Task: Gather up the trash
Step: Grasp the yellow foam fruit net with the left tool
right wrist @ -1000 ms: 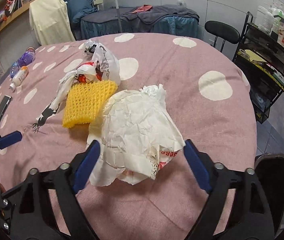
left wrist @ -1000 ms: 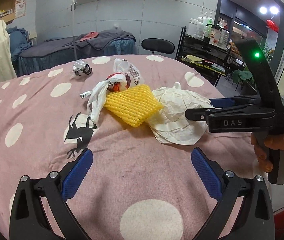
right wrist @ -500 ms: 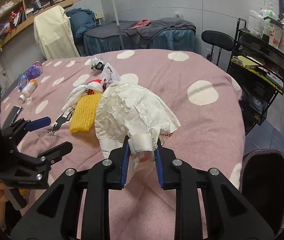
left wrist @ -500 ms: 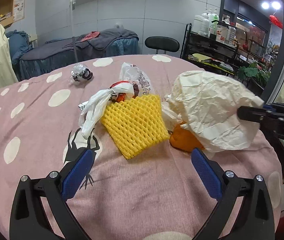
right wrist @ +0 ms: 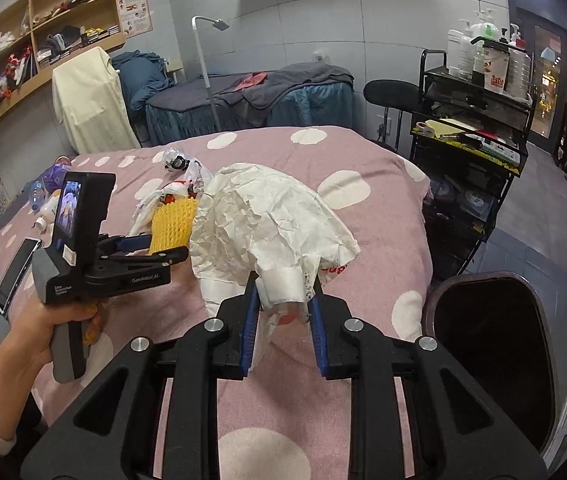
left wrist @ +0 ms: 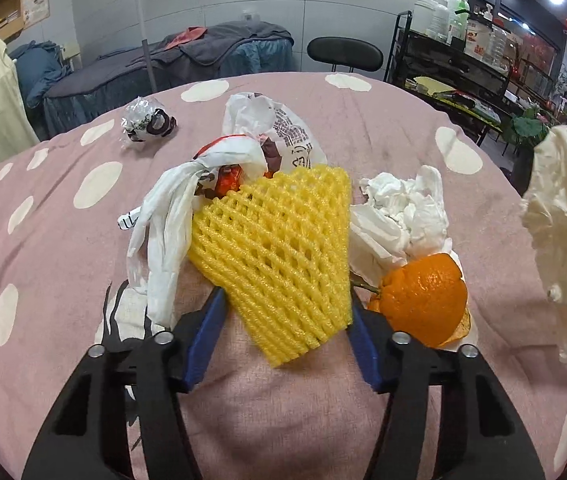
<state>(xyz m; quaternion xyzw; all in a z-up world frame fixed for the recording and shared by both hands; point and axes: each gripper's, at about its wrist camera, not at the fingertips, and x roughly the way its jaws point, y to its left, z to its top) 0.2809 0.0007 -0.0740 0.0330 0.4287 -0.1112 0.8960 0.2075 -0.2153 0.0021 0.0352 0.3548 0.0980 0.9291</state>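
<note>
The right hand-held gripper (right wrist: 283,308) holds the crumpled paper wrapper (right wrist: 267,224) by a bunched edge, above the counter's (right wrist: 363,160) right edge. It is light and limp. The left hand-held gripper (left wrist: 285,320) brackets the soft yellow foam net (left wrist: 279,248), seemingly not clamped.

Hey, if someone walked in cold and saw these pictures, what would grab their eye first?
Probably the bright yellow foam fruit net mid-table, straddled by the left gripper. Next, the big crumpled white paper wrapper pinched in the right gripper, lifted beside the dark bin. Then the orange peel right of the net.
</note>
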